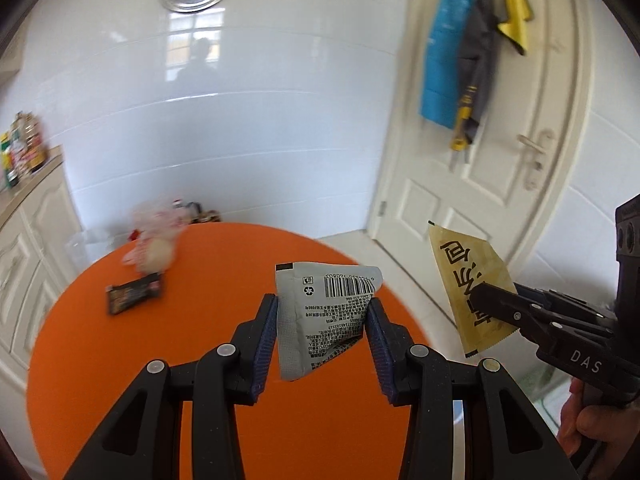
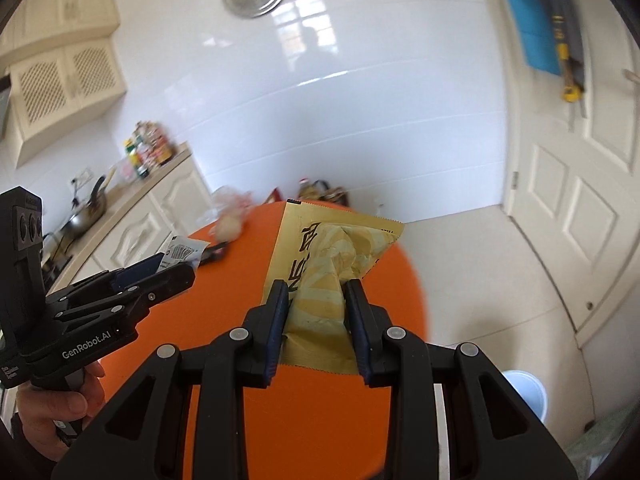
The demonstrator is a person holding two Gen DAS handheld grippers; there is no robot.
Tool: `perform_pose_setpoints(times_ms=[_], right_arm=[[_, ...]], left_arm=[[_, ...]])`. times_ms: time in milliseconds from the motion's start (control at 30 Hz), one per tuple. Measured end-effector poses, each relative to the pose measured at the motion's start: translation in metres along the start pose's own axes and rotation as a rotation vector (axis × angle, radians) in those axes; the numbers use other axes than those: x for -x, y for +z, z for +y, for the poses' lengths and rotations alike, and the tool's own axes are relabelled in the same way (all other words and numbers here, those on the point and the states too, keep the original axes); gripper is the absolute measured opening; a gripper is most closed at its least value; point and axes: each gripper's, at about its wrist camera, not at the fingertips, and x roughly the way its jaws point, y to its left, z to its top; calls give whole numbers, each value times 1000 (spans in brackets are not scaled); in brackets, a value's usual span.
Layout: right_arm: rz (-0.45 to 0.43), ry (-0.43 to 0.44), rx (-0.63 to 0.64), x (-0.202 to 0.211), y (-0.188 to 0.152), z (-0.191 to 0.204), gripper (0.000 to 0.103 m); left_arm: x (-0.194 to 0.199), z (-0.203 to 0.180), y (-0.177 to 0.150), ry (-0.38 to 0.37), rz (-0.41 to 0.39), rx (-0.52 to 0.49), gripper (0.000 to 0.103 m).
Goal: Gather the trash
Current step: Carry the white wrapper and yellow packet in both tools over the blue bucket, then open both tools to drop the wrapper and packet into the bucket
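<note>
1. Left gripper (image 1: 322,316) pinches one grey barcode sachet (image 1: 320,312) at frame centre, above the orange round table (image 1: 240,420).
2. Right gripper (image 2: 316,300) pinches one crumpled yellow packet (image 2: 324,264), tilted downward.
3. One dark snack wrapper (image 1: 134,298) lies at the table's left.

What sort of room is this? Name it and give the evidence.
Most likely a home kitchen: a pan sits on the counter, sauce bottles stand beside it, and cream cabinets hang on a white tiled wall.
</note>
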Motion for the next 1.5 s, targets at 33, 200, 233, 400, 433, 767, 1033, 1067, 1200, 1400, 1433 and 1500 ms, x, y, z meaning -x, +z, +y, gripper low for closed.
perform_pose_setpoints(times_ms=[33, 200, 233, 400, 433, 767, 1033, 1067, 1200, 1400, 1433, 1500], right_arm=[[-14, -21, -18, 11, -1, -13, 30], [-57, -133, -105, 58, -11, -77, 30], [-63, -154, -124, 66, -13, -89, 30], [-66, -263, -205, 97, -32, -154, 30], [-61, -280, -221, 99, -36, -165, 30], [58, -397, -406, 75, -86, -270, 30], [165, -407, -503, 27, -113, -330, 30], [173, -401, -519, 20, -116, -338, 32], [213, -403, -585, -7, -133, -365, 36], [231, -411, -689, -21, -154, -387, 85], [230, -425, -697, -20, -155, -388, 87], [230, -461, -700, -16, -155, -389, 96]], left_arm=[[-2, -13, 1, -20, 2, -19, 39], [-23, -76, 14, -127, 16, -99, 39], [-26, -91, 14, -152, 24, -117, 39], [-60, -135, 19, -250, 92, -179, 39], [-69, -146, 17, -271, 116, -189, 39], [-184, -197, 6, -350, 378, -266, 39], [-281, -248, 12, -352, 536, -312, 41], [-294, -253, 11, -348, 560, -310, 42], [-344, -278, 9, -358, 665, -319, 66], [-378, -292, 19, -251, 669, -343, 84], [-379, -297, 22, -240, 663, -339, 85], [-375, -298, 27, -215, 644, -332, 85]])
